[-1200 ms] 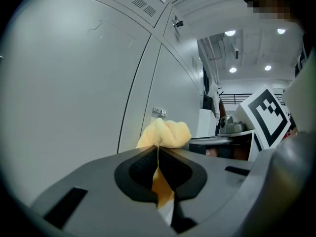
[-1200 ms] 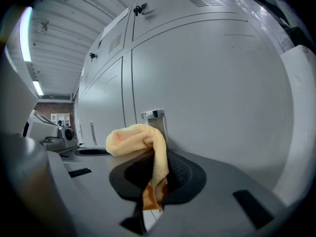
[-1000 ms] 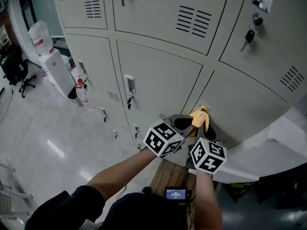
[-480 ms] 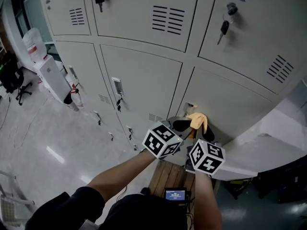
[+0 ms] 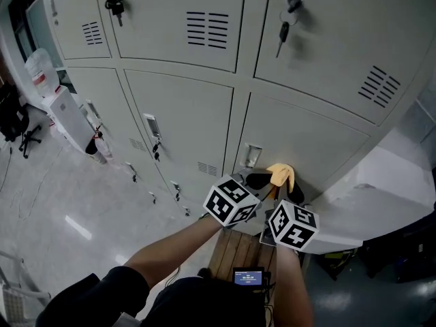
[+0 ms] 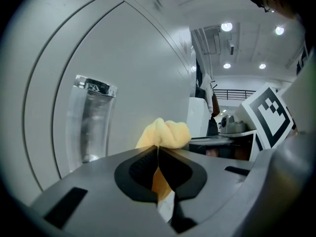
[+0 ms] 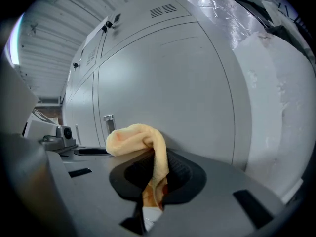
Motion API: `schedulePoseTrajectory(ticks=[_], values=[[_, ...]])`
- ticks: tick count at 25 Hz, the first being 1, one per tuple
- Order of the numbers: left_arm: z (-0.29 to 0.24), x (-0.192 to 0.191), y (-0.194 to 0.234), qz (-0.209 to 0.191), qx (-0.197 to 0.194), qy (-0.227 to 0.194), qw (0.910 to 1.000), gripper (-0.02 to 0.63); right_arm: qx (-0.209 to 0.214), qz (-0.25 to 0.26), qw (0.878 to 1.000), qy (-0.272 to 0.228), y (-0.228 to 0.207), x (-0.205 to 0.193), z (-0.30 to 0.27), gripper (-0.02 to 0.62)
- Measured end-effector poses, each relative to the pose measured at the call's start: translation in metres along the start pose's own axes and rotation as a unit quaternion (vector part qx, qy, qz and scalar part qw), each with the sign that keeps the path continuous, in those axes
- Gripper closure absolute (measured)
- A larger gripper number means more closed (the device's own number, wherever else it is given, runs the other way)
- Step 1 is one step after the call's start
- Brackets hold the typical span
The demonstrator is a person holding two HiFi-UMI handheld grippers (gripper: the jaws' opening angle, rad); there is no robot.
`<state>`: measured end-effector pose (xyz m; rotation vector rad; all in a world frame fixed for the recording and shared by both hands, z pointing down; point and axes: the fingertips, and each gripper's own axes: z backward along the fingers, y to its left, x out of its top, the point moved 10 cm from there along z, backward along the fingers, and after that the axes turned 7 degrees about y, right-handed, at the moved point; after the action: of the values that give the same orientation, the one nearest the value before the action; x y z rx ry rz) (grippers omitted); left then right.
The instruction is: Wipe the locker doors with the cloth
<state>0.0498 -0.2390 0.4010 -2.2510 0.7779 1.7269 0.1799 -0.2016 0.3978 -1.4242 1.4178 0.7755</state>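
A yellow cloth point(image 5: 281, 176) is bunched against the lower right locker door point(image 5: 320, 142), just right of its clear label holder point(image 5: 251, 155). My left gripper point(image 5: 259, 180) and right gripper point(image 5: 290, 188) meet at the cloth, their marker cubes side by side below it. In the left gripper view the gripper point(image 6: 158, 151) is shut with cloth point(image 6: 165, 133) pinched in its jaws and bulging past the tips, the label holder point(image 6: 91, 122) to the left. In the right gripper view the gripper point(image 7: 155, 158) is shut on the cloth point(image 7: 136, 135), which drapes over the tips.
Grey locker doors fill the wall, with keys hanging from locks point(image 5: 281, 27) point(image 5: 114, 7). A water dispenser point(image 5: 60, 104) stands at far left. A wooden slat platform point(image 5: 238, 251) and a small screen point(image 5: 248, 276) lie below my arms. White wrapped panels point(image 5: 381, 196) are at right.
The head view has tilted, so the lockers sit lower and further left in frame. The cloth and both grippers have slid right, off the label holder.
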Motion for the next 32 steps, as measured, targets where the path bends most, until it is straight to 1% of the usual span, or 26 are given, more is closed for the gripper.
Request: schedulePoseTrajectory(ticks=[12, 16, 26, 32], values=[[-0.048, 0.011, -0.031, -0.012, -0.044, 0.012, 0.9989, 0.581, -0.044, -0.019, 0.999, -0.006, -0.051, 0.002, 0.021, 0.532], [-0.062, 0.014, -0.038, -0.015, -0.060, 0.014, 0.9980, 0.581, -0.068, -0.030, 0.997, -0.012, -0.063, 0.002, 0.027, 0.532], [-0.083, 0.019, -0.046, -0.022, -0.090, 0.026, 0.9953, 0.581, -0.122, -0.070, 0.990, -0.023, -0.076, 0.001, 0.034, 0.534], [-0.086, 0.019, -0.046, -0.021, -0.094, 0.026, 0.9950, 0.581, -0.127, -0.072, 0.989, -0.025, -0.078, 0.001, 0.034, 0.533]])
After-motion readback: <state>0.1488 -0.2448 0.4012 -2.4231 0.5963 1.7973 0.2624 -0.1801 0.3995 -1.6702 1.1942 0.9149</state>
